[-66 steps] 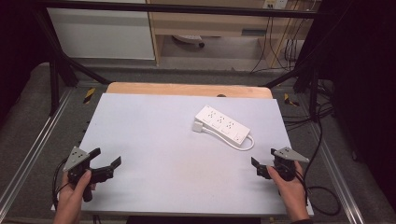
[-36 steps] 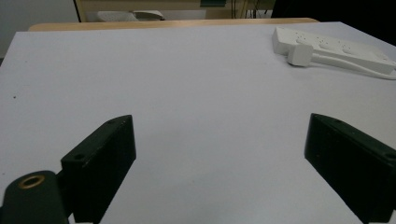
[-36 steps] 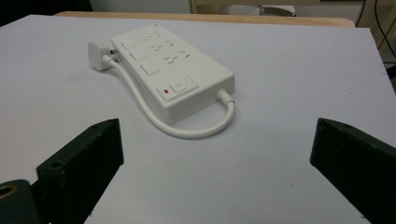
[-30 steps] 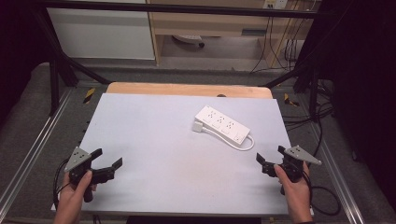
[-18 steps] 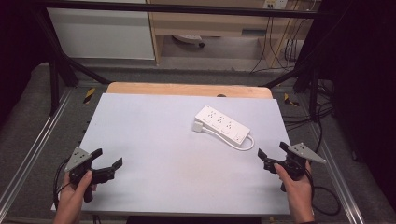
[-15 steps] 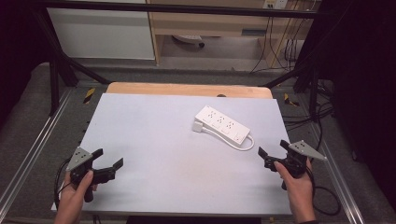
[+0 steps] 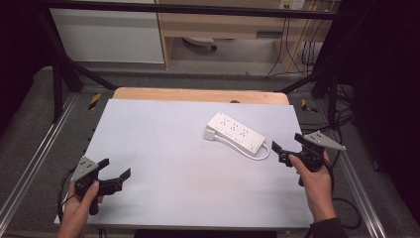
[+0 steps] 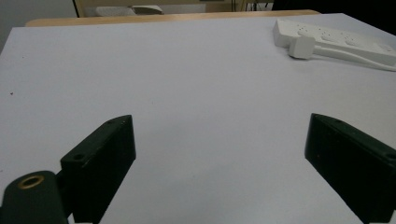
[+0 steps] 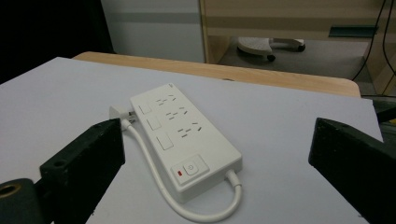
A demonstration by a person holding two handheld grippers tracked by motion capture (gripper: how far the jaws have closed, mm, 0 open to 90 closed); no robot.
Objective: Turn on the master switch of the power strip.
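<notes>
Power strip [image 7: 235, 133] flat on table [image 7: 163, 148], just ahead of right tongs [image 7: 287, 147], cord looped back with plug [image 9: 117, 113] beside its far end. Untouched. Right tongs released, empty. Left tongs [image 7: 115, 174] released, well apart. No handling begun; everything left.

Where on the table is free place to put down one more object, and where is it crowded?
The white table top is bare from its left edge to the power strip, and along the near edge between the left gripper and right gripper. It is crowded only at the right, around the strip, its looped cable and plug.
</notes>
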